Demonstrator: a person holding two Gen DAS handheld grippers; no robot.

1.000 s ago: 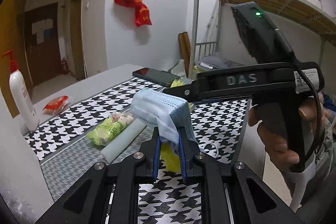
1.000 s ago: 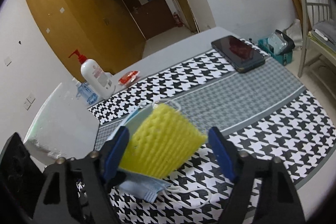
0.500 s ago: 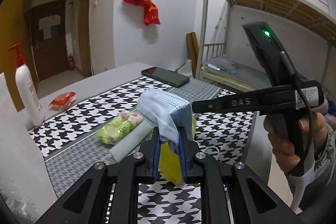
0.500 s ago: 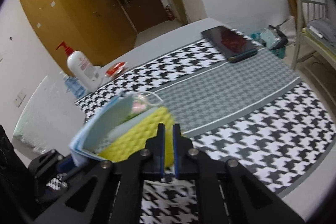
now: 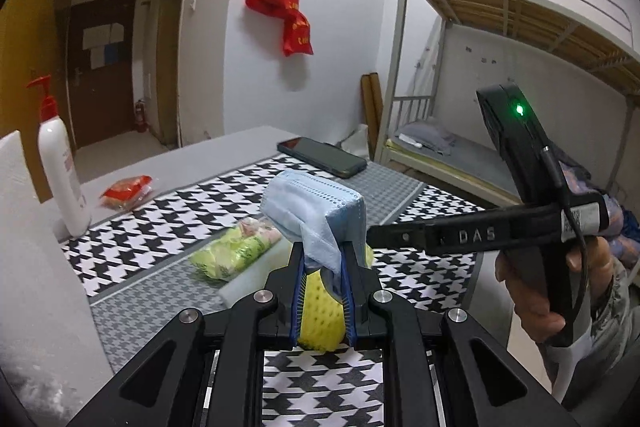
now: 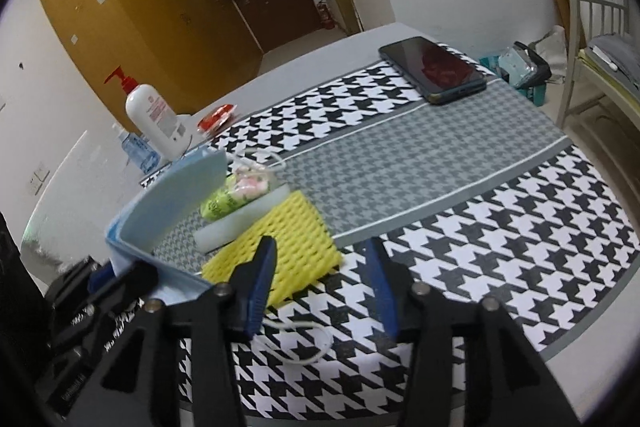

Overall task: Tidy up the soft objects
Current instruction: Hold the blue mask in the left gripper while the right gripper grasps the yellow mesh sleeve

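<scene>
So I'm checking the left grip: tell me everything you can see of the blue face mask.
The blue face mask is a pale blue pleated fabric piece, folded over with a dotted seam along its edges. The left gripper is shut on its lower part, holding it raised above the yellow sponge. A thin white ear loop trails on the houndstooth cloth.

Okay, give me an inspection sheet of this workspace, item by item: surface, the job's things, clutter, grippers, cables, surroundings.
Surface: houndstooth mat on a grey table.
Job's things: blue face mask pinched in the left gripper; yellow sponge lying on the mat; green packet on a white foam block.
Clutter: phone, lotion bottle, red packet.
Grippers: left shut on the mask; right gripper open above the mat, empty.
Cables: black lead on the right handle.
Surroundings: bunk bed, red bags hung on the wall, wooden door.
</scene>
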